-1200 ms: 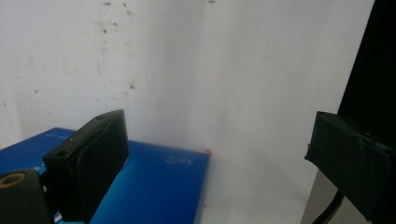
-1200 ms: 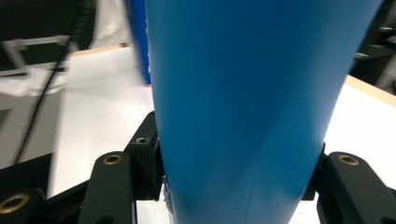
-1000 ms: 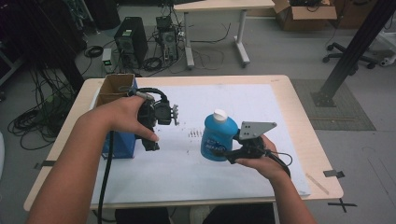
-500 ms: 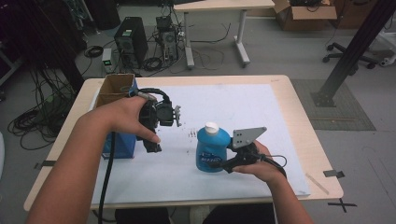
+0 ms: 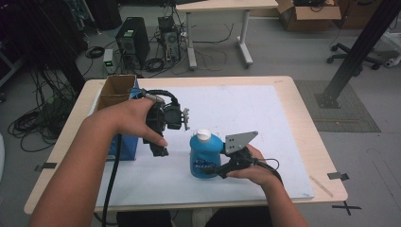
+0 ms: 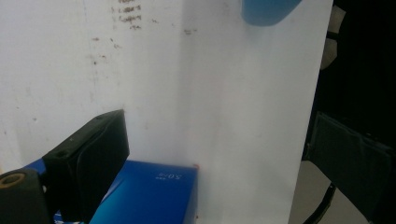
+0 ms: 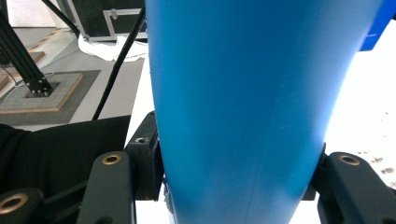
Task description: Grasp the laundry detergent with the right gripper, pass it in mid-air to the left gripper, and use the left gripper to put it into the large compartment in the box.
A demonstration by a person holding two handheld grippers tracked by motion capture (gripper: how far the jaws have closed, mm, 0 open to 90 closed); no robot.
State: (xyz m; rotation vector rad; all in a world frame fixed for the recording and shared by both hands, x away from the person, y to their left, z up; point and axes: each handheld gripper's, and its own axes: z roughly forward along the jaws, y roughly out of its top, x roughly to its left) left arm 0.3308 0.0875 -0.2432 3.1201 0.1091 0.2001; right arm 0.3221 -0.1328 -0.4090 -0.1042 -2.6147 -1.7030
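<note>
Both jaws of the right hand-held gripper [image 5: 218, 166] clamp the blue bottle [image 5: 204, 156].

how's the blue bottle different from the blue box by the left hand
The blue bottle is rounded with a white cap; the blue box is flat-sided with square corners. The bottle is clamped in the right gripper; the box sits unheld beside the left gripper. Both are blue and on the white sheet.
</note>
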